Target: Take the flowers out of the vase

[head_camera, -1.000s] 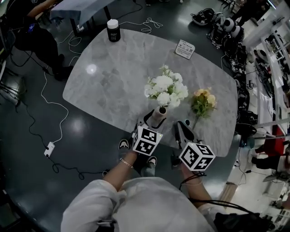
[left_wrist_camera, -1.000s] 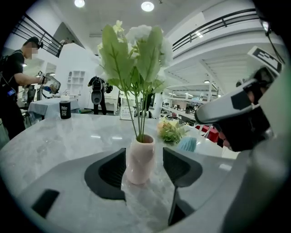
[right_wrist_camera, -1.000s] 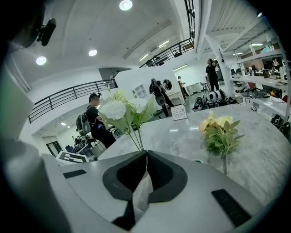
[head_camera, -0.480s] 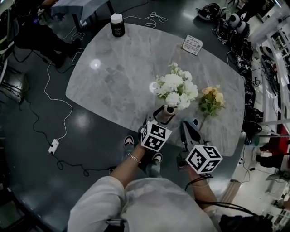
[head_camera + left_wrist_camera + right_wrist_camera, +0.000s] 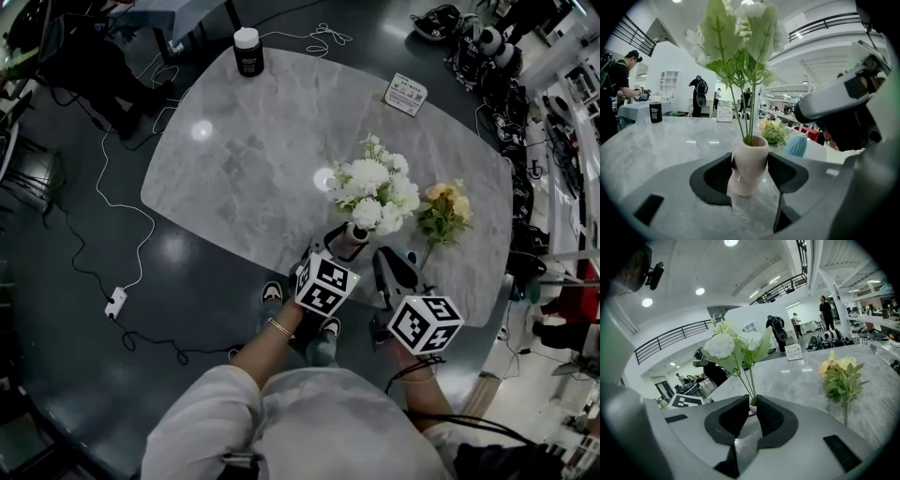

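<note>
White flowers (image 5: 373, 183) stand in a small pink vase (image 5: 354, 240) near the front edge of the grey marble table (image 5: 244, 159). My left gripper (image 5: 339, 246) is shut on the vase (image 5: 749, 164), one pad pressed on each side, with the green stems (image 5: 749, 108) rising from its mouth. My right gripper (image 5: 382, 257) sits just right of the vase with its jaws shut. In the right gripper view its tips (image 5: 751, 409) lie just in front of the vase rim and the stems (image 5: 751, 380); nothing shows between the pads.
Yellow flowers (image 5: 443, 208) stand in a blue vase (image 5: 796, 146) to the right. A dark jar with a white lid (image 5: 247, 52) and a printed card (image 5: 405, 94) sit at the table's far side. Cables and a power strip (image 5: 115, 302) lie on the floor.
My right gripper has edged a little closer to the vase. The left gripper keeps its hold on the vase.
</note>
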Available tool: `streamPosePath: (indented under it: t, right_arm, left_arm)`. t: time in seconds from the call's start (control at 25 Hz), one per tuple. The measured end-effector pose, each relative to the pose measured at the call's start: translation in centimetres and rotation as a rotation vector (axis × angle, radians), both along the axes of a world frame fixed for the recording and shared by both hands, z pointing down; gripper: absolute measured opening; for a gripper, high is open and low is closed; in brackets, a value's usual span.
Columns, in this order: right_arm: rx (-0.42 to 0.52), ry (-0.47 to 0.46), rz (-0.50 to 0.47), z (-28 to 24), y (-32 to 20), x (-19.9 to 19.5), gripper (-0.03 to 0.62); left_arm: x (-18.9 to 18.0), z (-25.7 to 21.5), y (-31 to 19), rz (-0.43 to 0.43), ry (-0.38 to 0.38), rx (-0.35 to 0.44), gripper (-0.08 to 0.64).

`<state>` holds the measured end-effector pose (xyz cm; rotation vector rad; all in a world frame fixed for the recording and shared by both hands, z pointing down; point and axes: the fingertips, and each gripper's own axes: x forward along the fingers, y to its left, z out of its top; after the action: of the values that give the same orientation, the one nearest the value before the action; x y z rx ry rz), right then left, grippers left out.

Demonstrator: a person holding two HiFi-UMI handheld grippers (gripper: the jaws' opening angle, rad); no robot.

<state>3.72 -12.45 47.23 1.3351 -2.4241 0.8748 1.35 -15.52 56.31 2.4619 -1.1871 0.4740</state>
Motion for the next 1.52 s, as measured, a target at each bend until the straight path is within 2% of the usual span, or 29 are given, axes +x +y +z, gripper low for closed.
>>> streamPosePath:
  t: [0.12,0.56,1.04,1.44,1.52]
  right_arm:
    - [0.002,0.011,-0.018,0.2,-0.7,-0.6,0.016]
    - [-0.033,0.064,-0.096,1.8,-2.4,-2.8,0.123]
    - [-0.032,0.135,-0.158,3.4,-4.5,-4.1,0.126]
    - [-0.021,0.130,-0.176,3.4,-5.3,-4.7,0.122]
    - [-0.021,0.123,-0.181,3.3,-5.3,-4.8,0.106]
  left_arm:
    - [0.0,0.0,-0.1,0.006,-0.005,0.003,0.247]
    - [-0.1,-0.1,0.1,0.025,-0.011,0.008,0.247]
    - [0.0,0.1,0.1,0.025,-0.008,0.010,0.247]
    - [-0.2,0.0,0.2,0.029,-0.005,0.010,0.247]
    - [-0.2,-0.1,0.2,0.027,-0.005,0.011,0.247]
